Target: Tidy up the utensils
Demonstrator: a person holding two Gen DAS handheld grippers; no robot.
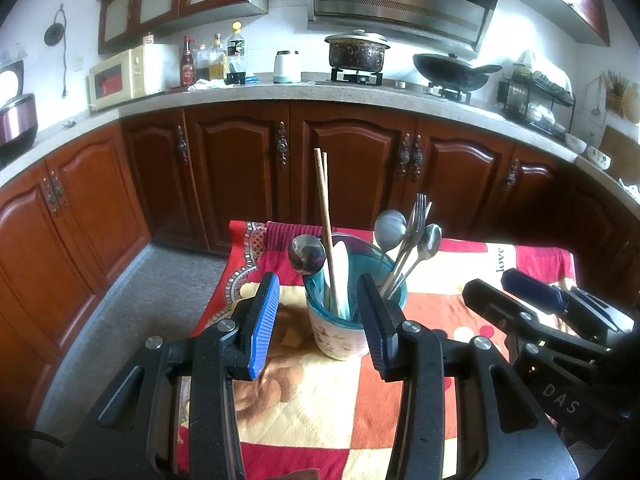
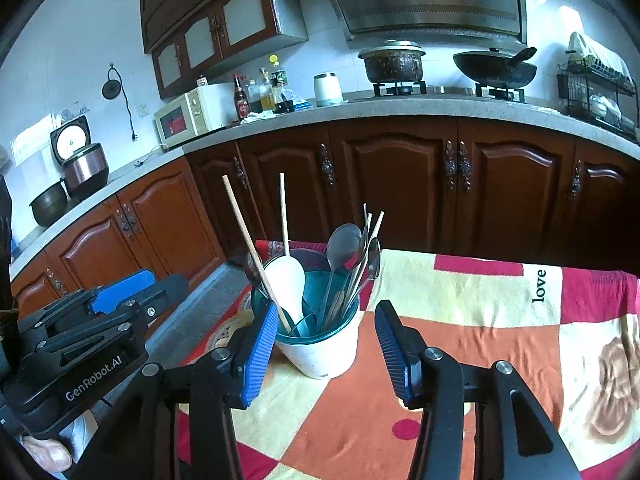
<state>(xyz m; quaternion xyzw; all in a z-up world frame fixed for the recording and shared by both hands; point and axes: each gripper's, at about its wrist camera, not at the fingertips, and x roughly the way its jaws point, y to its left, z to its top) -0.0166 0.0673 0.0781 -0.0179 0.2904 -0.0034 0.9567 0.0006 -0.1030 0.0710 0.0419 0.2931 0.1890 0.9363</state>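
Utensil cup (image 1: 340, 320) stands upright on the quilt-covered worktop (image 2: 480, 320), loaded w/ chopsticks (image 1: 323, 208), white rice paddle (image 2: 286, 284), spoons (image 1: 390, 226) and a fork (image 1: 418, 210), all handles-down, leaning outward. Main risk, imo: cup looks top-heavy on soft cloth, so a nudge from either tool could tip it; the long chopsticks stick up and could snag a pad. Left tool (image 1: 320, 320) is wide open, jaws either side of the cup, nothing gripped. Right tool (image 2: 326, 346) is about half open and opening, cup ahead between the jaws; left pad looks v. close to the rim, contact unclear.
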